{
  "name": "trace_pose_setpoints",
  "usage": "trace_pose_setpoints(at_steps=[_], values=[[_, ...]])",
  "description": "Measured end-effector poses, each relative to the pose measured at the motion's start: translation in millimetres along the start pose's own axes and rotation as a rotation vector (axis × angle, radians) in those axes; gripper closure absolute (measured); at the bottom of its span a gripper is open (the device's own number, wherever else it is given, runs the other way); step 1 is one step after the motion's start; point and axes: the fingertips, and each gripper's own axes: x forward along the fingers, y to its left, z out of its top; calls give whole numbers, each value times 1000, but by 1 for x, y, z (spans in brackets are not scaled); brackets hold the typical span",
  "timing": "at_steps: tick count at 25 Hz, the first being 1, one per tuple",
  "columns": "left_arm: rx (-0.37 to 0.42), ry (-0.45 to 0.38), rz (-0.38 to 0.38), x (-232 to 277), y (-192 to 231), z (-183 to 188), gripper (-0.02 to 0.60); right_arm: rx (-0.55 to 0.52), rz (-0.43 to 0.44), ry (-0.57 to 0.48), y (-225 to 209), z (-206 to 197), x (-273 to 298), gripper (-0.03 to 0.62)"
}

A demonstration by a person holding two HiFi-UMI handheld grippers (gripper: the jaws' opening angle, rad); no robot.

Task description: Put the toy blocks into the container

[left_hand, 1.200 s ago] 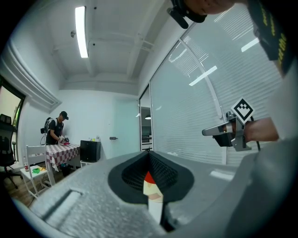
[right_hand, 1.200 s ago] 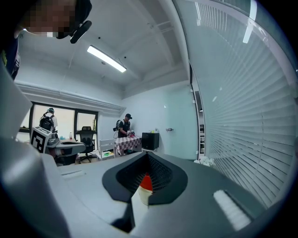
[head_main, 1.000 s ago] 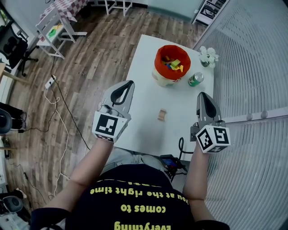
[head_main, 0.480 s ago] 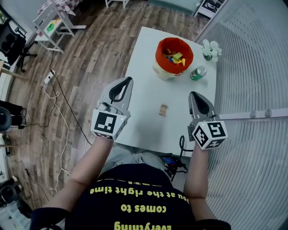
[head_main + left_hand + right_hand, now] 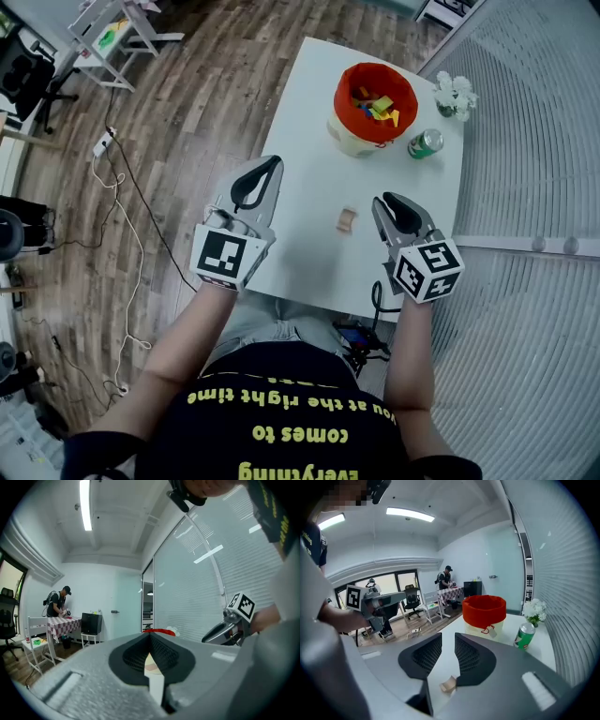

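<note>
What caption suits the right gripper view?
Right gripper, jaws just opened, nothing between them, near a wooden block; red container behind.

White tabletop, upper right of frame, four items on it.
Red-lined container at the far end; green can just right of it; white flowers near the far right edge; lone wooden toy block mid-table, well apart from the rest.

Black shirt, yellow lettering; grey left tongs, right tongs.
</note>
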Motion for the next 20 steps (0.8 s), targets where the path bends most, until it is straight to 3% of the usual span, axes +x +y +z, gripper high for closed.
trace_pose_setpoints(at_steps=[9,20], values=[[-12,27,-1,3,-4,-20,580,19,60,219,2,-70,32,437],[-20,59,18,-1,0,-36,580,72,88,344,1,-116,66,413]])
